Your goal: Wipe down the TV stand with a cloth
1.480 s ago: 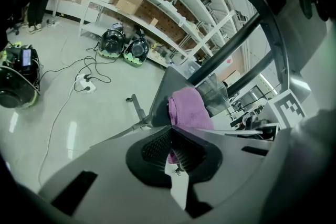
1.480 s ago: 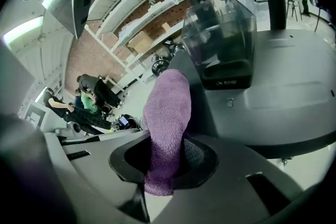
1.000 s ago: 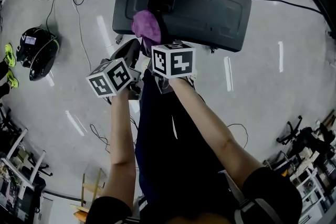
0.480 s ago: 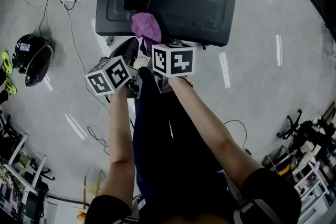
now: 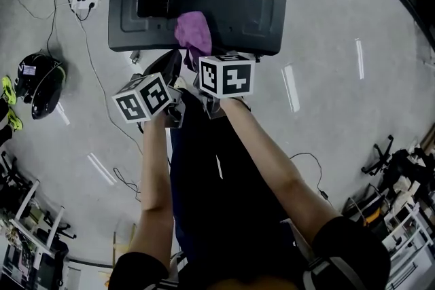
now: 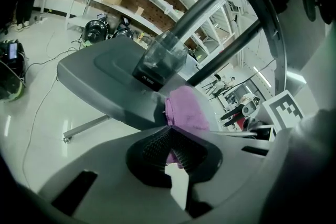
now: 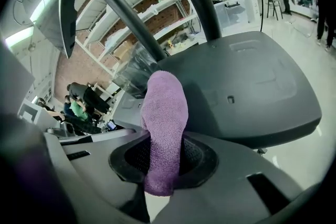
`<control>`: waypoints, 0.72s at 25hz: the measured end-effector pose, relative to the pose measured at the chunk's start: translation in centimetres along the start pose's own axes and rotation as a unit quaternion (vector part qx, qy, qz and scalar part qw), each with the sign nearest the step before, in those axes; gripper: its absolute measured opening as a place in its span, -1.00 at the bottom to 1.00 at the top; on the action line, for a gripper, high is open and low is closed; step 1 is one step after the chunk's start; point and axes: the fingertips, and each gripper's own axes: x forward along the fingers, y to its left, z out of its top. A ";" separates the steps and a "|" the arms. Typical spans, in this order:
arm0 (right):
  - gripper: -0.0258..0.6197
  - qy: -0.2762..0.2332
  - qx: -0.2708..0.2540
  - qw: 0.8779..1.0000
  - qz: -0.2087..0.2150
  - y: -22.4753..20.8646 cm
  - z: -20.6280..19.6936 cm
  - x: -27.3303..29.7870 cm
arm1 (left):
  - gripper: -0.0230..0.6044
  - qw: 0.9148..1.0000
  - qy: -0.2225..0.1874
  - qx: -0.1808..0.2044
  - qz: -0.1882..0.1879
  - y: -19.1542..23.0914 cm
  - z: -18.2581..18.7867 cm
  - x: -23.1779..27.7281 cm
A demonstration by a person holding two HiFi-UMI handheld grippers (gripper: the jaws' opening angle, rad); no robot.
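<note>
Where the right gripper (image 7: 164,153) closes its two dark ribbed jaws, a purple cloth (image 7: 165,107) is pinched between them, its short tail hanging out below and its longer part rising forward to lie against the near edge of the TV stand (image 7: 252,92). Just beside it, the left gripper (image 6: 169,136) has its jaws drawn together at the tips; a sliver of purple shows in the slit behind them, though whether they nip the cloth cannot be told. From the left gripper view the cloth sits right above those tips, draped on the stand's dark grey base. Seen from the head view, the cloth lies at the middle of the base's front edge, with both marker cubes side by side just below it and the person's forearms running down from them. A dark translucent block (image 6: 157,57) stands on the base left of the cloth, and two black poles slant up from it. On the grey floor (image 5: 340,78), off to the left, lie a black helmet (image 5: 39,75) and a white power strip (image 5: 83,2) with cables.
</note>
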 end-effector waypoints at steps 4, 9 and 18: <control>-0.64 -0.002 0.006 1.000 -0.007 -1.7 -0.3 -0.8 | -0.91 1.000 0.007 0.006 -0.004 -1.1 -0.9 0.9; -0.64 -0.006 0.012 1.000 -0.009 -3.4 -0.7 -2.1 | -0.91 1.000 0.012 0.014 -0.011 -2.8 -1.9 2.0; -0.64 -0.011 0.030 0.999 -0.031 -8.0 -1.6 -5.1 | -0.91 0.999 0.024 0.021 -0.019 -6.1 -4.5 3.5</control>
